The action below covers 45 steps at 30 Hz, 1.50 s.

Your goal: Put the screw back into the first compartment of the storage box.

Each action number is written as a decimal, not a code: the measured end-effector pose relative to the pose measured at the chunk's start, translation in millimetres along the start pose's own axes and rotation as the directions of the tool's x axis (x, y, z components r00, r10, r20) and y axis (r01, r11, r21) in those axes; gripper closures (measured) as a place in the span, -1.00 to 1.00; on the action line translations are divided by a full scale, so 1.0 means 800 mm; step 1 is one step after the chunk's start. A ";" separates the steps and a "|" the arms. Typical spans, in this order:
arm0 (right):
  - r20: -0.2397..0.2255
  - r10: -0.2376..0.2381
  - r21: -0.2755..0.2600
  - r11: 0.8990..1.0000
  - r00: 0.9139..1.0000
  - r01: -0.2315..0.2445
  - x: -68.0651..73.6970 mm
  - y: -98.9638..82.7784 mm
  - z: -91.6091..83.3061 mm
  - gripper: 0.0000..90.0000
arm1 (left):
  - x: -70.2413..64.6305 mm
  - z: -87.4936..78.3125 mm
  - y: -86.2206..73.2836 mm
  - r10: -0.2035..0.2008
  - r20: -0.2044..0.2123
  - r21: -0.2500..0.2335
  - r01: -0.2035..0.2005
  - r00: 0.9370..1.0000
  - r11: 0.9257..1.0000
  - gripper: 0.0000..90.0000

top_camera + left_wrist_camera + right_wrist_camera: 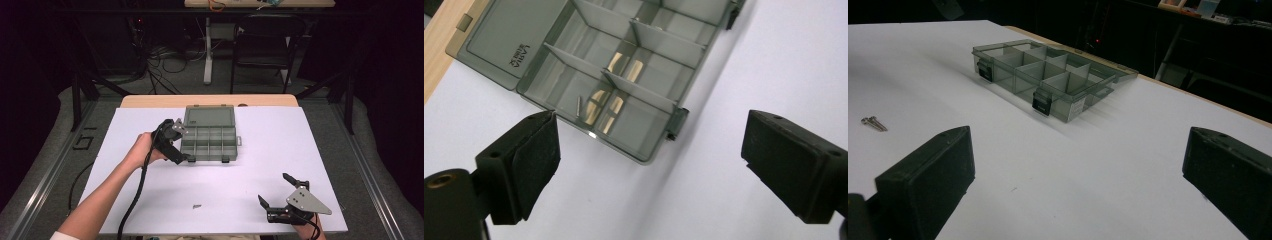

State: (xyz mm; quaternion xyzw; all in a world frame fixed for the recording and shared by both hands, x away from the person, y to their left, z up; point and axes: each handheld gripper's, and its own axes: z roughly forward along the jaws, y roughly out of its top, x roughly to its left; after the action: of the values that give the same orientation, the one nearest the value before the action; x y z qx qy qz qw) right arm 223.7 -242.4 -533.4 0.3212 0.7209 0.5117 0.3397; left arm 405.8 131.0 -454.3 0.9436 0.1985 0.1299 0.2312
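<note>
While the left claw (pixel 186 145) hovers at the near-left corner of the organizer box (pixel 209 141), its jaws stand spread wide with nothing between them. In the left gripper view the two black pads (pixel 531 160) frame bare white table (pixel 734 70), and the box sits beyond them toward 11 o'clock. That box is smoky grey, see-through plastic, split by thin dividers into small compartments, and its lid (pixel 209 116) lies flipped open flat on the far side. Raised lettering is moulded into the lid (pixel 491 37); it appears upside down in the left gripper view and is too small to read with certainty. A small screw (pixel 578 106) lies in the compartment nearest the left claw's left pad. Two dark latches hang on the box's front wall, and a pale label sits at one front corner in the right gripper view, its print illegible.

From the high view, the box sits at about 12 o'clock of the table's middle, close to the far edge. The right claw (pixel 274 190) rests at about 5 o'clock, near the table's front edge, well apart from the box, with its jaws spread and holding nothing. A pair of small screws (pixel 197 205) lies on the white table at about 6 o'clock, between the two forearms and clear of both claws.
</note>
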 end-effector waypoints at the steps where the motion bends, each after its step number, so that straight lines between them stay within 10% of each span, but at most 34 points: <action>1: 0.001 0.001 0.000 1.000 1.000 -0.001 0.000 0.000 0.000 -1.00 | -0.003 -0.001 -0.002 0.006 0.004 -0.004 -0.006 1.000 1.000 -0.82; 27: 0.003 -0.003 0.001 1.000 1.000 0.003 0.000 0.000 0.000 -1.00 | -0.071 0.001 -0.039 0.083 0.010 0.020 -0.083 0.996 0.996 -1.00; 45: 0.000 -0.008 0.004 1.000 1.000 0.008 0.000 0.000 0.001 -1.00 | -0.105 0.025 -0.044 0.099 0.102 0.038 -0.103 0.990 0.994 -1.00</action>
State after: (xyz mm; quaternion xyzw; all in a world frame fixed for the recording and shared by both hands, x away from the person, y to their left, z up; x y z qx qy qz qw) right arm 224.0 -241.9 -533.8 0.3190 0.7230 0.5091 0.3411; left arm 326.6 115.4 -501.3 0.9625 0.1413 0.0898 0.2136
